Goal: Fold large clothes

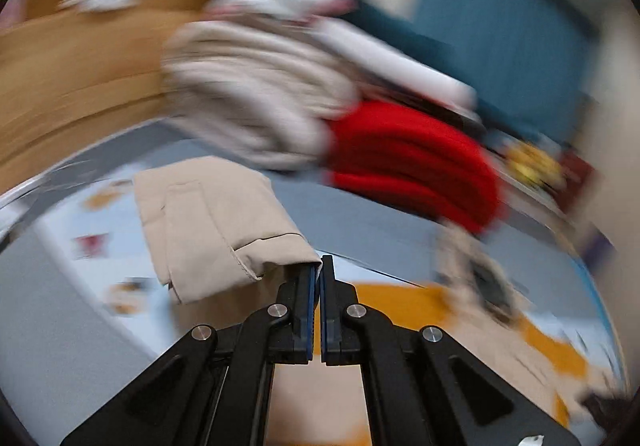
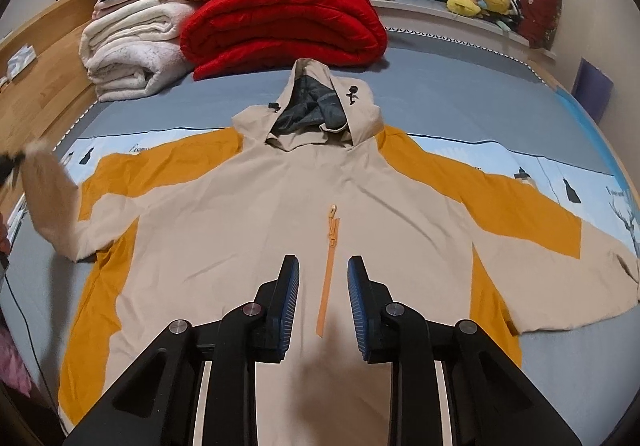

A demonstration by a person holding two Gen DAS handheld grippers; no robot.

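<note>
Left gripper [image 1: 321,266] clamps beige sleeve cuff [image 1: 224,226] lifted off the bed [image 2: 440,105], right gripper [image 2: 323,266] hangs wide open over beige-orange hooded jacket [image 2: 280,205] spread flat, near folded red blanket [image 2: 284,25].

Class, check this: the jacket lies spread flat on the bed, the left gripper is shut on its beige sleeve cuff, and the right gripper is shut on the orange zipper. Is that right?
One point is wrong. The right gripper is open, hovering over the orange zipper without gripping it, as the right wrist view shows. The rest holds: the jacket lies spread on the bed, and the left gripper is shut on the sleeve cuff.
</note>
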